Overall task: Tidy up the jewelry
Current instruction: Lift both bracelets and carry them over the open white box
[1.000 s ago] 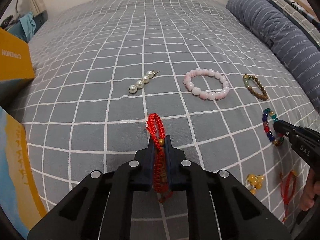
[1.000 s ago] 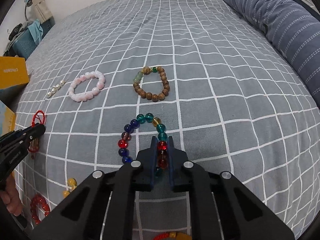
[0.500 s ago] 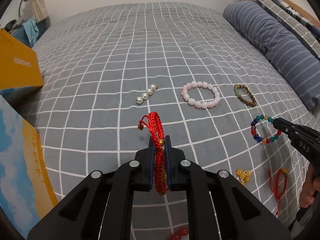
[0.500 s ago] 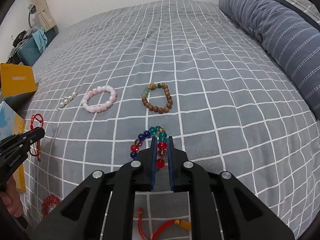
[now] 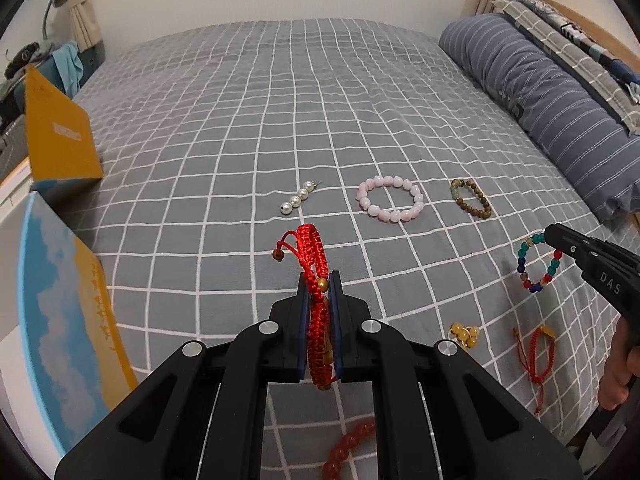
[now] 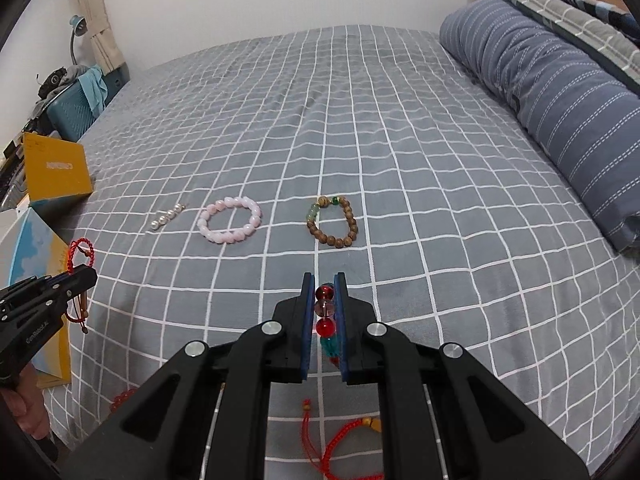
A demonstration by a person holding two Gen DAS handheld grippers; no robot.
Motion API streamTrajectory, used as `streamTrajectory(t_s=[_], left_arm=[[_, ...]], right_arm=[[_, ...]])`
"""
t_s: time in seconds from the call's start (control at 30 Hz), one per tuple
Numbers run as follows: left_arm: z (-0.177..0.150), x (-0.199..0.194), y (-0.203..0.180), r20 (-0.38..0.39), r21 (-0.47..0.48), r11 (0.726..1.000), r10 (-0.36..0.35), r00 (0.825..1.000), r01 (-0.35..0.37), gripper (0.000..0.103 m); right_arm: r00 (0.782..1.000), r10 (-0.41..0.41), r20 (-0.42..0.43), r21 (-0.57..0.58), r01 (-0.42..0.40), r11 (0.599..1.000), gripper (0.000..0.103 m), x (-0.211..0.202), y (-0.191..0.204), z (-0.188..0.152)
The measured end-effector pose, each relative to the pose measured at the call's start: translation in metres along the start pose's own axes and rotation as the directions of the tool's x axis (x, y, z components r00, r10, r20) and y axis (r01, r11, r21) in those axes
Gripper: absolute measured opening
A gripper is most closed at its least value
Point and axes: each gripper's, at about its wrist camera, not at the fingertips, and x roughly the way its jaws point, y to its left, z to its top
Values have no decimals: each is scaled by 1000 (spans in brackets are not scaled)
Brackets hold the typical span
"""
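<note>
My left gripper (image 5: 319,278) is shut on a red woven cord bracelet (image 5: 312,248) and holds it above the grey checked bedspread (image 5: 280,100). My right gripper (image 6: 323,280) is shut on a multicoloured glass bead bracelet (image 6: 325,316), which hangs from it in the left wrist view (image 5: 534,264). On the bed lie a short pearl string (image 5: 298,199), a pink bead bracelet (image 5: 390,199) and a brown wooden bead bracelet (image 5: 472,199) in a row. Nearer lie yellow beads (image 5: 464,334), a red cord bracelet (image 5: 536,356) and an orange-red bead bracelet (image 5: 348,448).
A yellow box (image 5: 56,140) and a blue-and-yellow box (image 5: 60,328) stand at the bed's left edge. A striped blue bolster pillow (image 5: 552,108) lies along the right side. A teal chair with clothes (image 6: 76,108) stands beyond the bed at the left.
Both grippers have risen and pulled back, each lifting its bracelet off the bedspread. More of the bed and the near jewellery has come into view.
</note>
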Motion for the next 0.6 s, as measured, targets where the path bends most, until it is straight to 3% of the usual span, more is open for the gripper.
streamTrajectory(t_s=[0.6], left_arm=[[-7, -70, 25, 71, -28, 999, 36, 997, -34, 8]], right_arm=[[994, 50, 101, -60, -44, 997, 9, -61, 52, 1]])
